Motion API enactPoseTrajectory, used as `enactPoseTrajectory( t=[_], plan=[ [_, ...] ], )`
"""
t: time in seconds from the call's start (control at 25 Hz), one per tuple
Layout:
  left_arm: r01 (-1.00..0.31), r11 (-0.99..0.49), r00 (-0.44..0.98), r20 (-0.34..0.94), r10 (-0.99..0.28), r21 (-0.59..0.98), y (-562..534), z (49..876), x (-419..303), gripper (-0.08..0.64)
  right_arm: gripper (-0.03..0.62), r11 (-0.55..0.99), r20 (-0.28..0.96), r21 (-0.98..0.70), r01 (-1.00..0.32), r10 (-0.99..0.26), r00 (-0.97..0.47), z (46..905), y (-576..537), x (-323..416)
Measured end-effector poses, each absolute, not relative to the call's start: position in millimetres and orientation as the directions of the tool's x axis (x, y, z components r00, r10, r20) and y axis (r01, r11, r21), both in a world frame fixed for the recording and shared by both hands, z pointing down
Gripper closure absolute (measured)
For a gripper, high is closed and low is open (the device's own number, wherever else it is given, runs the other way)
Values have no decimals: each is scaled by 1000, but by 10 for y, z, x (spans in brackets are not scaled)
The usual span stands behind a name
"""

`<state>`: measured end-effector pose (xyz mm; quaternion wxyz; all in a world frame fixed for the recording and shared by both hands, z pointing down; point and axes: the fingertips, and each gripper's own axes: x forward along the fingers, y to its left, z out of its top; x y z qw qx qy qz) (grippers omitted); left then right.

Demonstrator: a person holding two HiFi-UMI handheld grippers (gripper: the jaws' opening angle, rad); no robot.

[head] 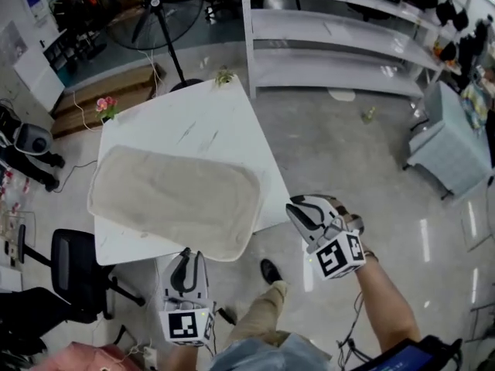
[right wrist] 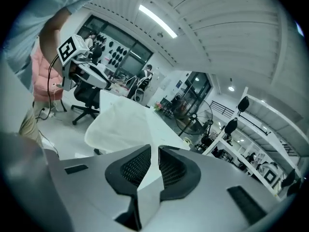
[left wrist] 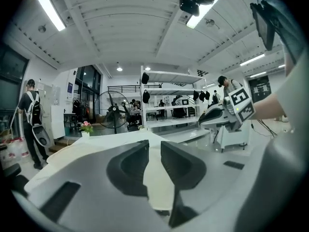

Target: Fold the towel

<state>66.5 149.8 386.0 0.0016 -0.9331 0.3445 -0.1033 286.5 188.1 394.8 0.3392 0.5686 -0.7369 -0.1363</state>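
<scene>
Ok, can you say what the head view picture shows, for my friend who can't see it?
A beige towel lies spread out on a white table, its near corner hanging over the edge. The left gripper is just below that edge and the right gripper is off to the right above the floor, both jaws slightly apart and empty.
</scene>
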Motion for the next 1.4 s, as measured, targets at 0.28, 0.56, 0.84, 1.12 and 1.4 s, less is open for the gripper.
enactPoseTrajectory(
  t=[0.28, 0.56, 0.84, 1.12, 1.4],
  plan=[
    [-716, -696, 659, 278, -699, -52, 1142, 4137, 989, 446, 525, 527, 448, 569, -631, -842, -299, 4294, 1143, 3168],
    [-790, -604, 561, 276, -781, -104, 1025, 4025, 1113, 434, 479, 712, 547, 608, -350, -696, -465, 4549, 652, 3199],
    [-878, -468, 420, 303, -855, -105, 1172, 4169, 1090, 428, 396, 706, 616, 706, 54, -575, -538, 4934, 409, 3152],
    [-943, -319, 270, 336, -902, -98, 1599, 4427, 1148, 408, 365, 498, 622, 765, 408, -409, -668, 5128, 514, 2989],
    [-923, -343, 252, 396, -883, -176, 1897, 4694, 1247, 357, 444, 391, 637, 759, 520, -284, -717, 5252, 652, 2864]
  ],
)
